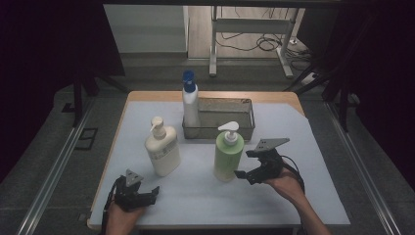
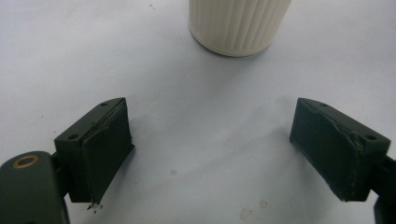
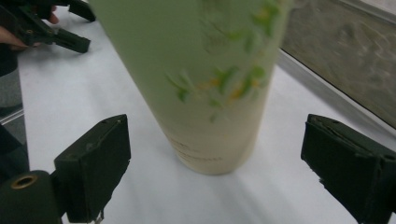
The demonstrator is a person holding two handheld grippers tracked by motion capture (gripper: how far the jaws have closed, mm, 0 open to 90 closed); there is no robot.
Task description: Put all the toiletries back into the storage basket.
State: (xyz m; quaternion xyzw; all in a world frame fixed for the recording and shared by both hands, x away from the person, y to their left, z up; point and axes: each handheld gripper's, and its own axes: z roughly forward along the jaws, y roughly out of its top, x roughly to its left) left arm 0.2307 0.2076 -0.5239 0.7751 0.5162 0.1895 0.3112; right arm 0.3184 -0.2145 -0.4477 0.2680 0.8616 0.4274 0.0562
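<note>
Standing on the white table (image 1: 293, 196) are three bottles — a green pump bottle (image 1: 228, 154), a cream pump bottle (image 1: 162, 149), a blue-capped bottle (image 1: 190, 105) in one metal basket (image 1: 237, 115). No label reads clearly. The right gripper (image 1: 247, 164), jaws wide apart, flanks the green bottle; the left gripper (image 1: 149, 193) gapes too — holding nothing.

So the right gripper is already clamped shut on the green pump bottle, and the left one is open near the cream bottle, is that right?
Not quite. The right gripper is open, its jaws apart on either side of the green pump bottle without touching it, as the right gripper view shows. The left gripper is indeed open near the cream bottle.
</note>
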